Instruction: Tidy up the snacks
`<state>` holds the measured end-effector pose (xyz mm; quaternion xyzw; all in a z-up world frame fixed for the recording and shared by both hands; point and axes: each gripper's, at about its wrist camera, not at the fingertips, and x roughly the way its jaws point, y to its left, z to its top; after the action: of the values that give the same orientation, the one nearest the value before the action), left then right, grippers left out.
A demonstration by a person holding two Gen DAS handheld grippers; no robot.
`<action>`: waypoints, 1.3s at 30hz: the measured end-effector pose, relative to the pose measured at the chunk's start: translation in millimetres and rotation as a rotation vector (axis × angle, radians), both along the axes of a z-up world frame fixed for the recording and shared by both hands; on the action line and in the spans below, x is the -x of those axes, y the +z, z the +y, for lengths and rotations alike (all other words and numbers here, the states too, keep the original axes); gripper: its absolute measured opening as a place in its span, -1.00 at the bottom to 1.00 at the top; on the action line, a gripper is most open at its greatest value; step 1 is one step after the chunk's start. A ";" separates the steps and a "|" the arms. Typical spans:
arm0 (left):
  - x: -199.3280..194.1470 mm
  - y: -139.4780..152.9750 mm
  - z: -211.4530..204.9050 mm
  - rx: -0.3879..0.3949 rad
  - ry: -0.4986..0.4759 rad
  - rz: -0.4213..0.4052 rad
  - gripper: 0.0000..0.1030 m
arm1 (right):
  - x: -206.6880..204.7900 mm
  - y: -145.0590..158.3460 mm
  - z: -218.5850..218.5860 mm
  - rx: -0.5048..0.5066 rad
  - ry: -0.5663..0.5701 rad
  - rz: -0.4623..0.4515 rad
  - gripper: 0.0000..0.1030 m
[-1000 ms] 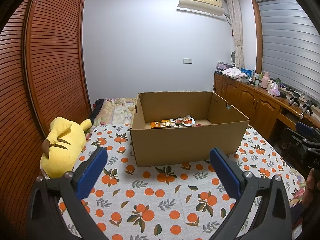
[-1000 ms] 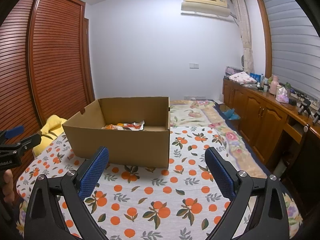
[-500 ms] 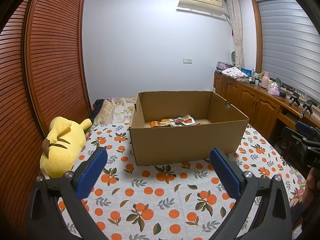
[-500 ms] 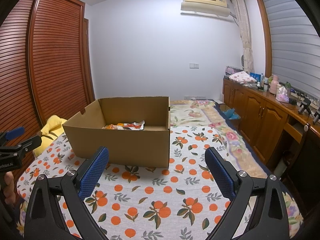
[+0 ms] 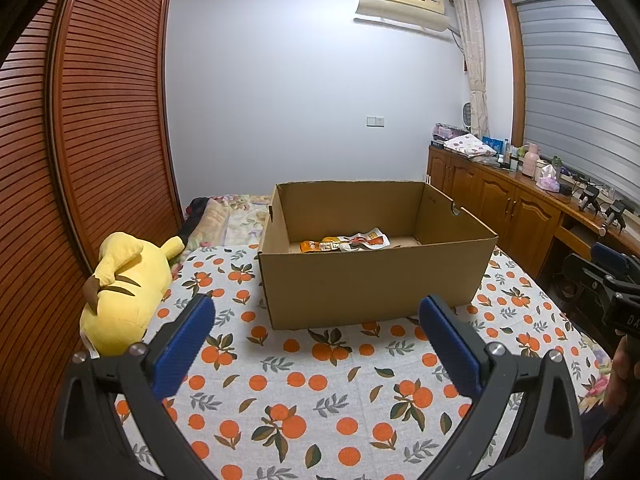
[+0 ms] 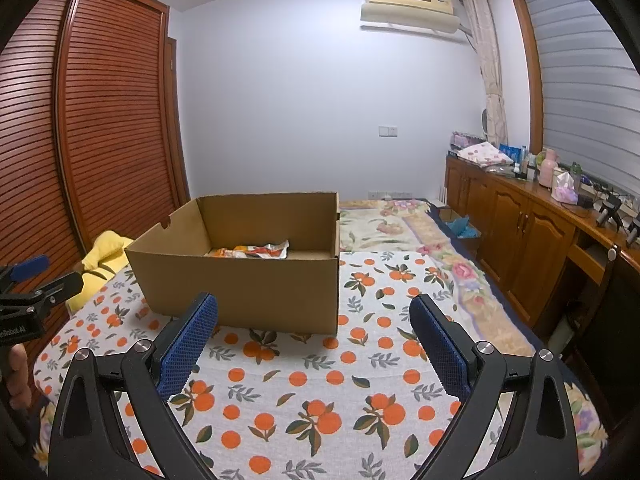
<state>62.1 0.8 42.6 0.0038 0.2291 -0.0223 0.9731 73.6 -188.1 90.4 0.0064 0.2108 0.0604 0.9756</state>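
An open cardboard box (image 5: 376, 280) stands on the orange-print bedspread (image 5: 304, 392); it also shows in the right wrist view (image 6: 248, 292). Orange and white snack packets (image 5: 348, 242) lie on its floor, also seen from the right wrist (image 6: 256, 251). My left gripper (image 5: 316, 312) is open and empty, held above the bedspread in front of the box. My right gripper (image 6: 314, 312) is open and empty, in front of the box's right corner. Each gripper shows at the edge of the other's view: the right one (image 5: 612, 284), the left one (image 6: 28, 292).
A yellow plush toy (image 5: 124, 292) lies left of the box by the slatted wardrobe doors (image 5: 100, 140). A wooden cabinet (image 6: 532, 232) with bottles and cloths runs along the right wall. A floral quilt (image 6: 392, 224) lies behind the box.
Both views have drawn back slightly from the box. Both grippers stay open and empty.
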 end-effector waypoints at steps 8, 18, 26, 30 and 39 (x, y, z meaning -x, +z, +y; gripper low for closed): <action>0.1 0.4 0.0 0.000 0.000 0.001 0.99 | -0.1 -0.2 -0.3 -0.001 0.000 0.001 0.91; 3.6 -4.6 -1.1 0.002 0.004 0.005 0.99 | 0.3 -0.6 -0.6 -0.001 0.000 0.000 0.91; 3.6 -5.2 -0.7 0.002 0.004 0.005 0.99 | 1.2 -1.0 0.4 -0.004 0.001 0.001 0.91; 3.6 -5.2 -0.5 0.004 0.004 0.005 0.99 | 2.0 -0.8 2.3 -0.004 0.002 0.001 0.91; 3.8 -6.2 -0.7 0.005 0.004 0.005 0.99 | 1.8 -0.8 1.2 -0.006 0.001 0.001 0.91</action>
<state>58.3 0.1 36.4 0.0010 0.2313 -0.0206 0.9727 71.7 -186.9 89.7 0.0095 0.2114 0.0616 0.9754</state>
